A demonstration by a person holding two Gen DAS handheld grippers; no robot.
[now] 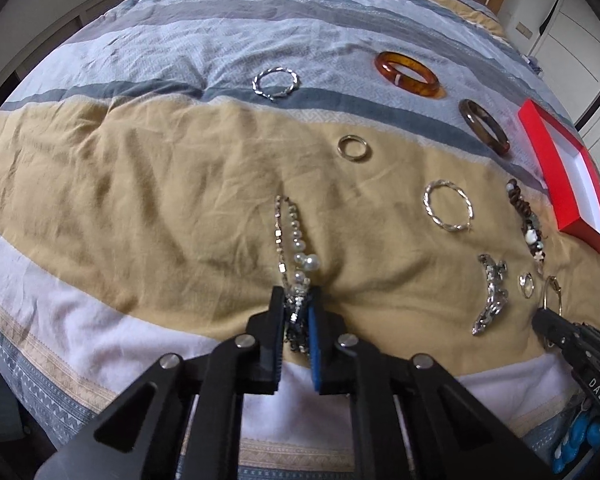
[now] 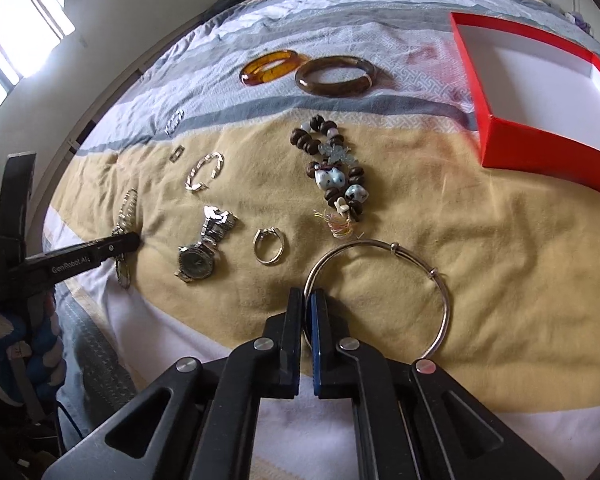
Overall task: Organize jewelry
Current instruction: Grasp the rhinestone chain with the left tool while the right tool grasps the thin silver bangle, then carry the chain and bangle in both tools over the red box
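Note:
My left gripper [image 1: 297, 294] is shut on the near end of a pearl and silver bead necklace [image 1: 298, 236] that trails away over the tan band of the bedspread. My right gripper [image 2: 309, 295] is shut on the rim of a thin silver bangle [image 2: 432, 276] lying on the bedspread. A red box [image 2: 540, 148] with a white inside stands open at the right; it also shows in the left wrist view [image 1: 556, 168]. The right gripper shows at the lower right of the left wrist view [image 1: 556, 320], and the left gripper shows at the left of the right wrist view [image 2: 132, 240].
Spread on the striped bedspread [image 1: 140, 200]: an amber bangle [image 2: 270, 66], a brown bangle [image 2: 336, 74], a wooden bead bracelet [image 2: 336, 176], a watch [image 2: 202, 248], a ring [image 2: 270, 246], silver hoops [image 1: 448, 206], a plain ring [image 1: 353, 147].

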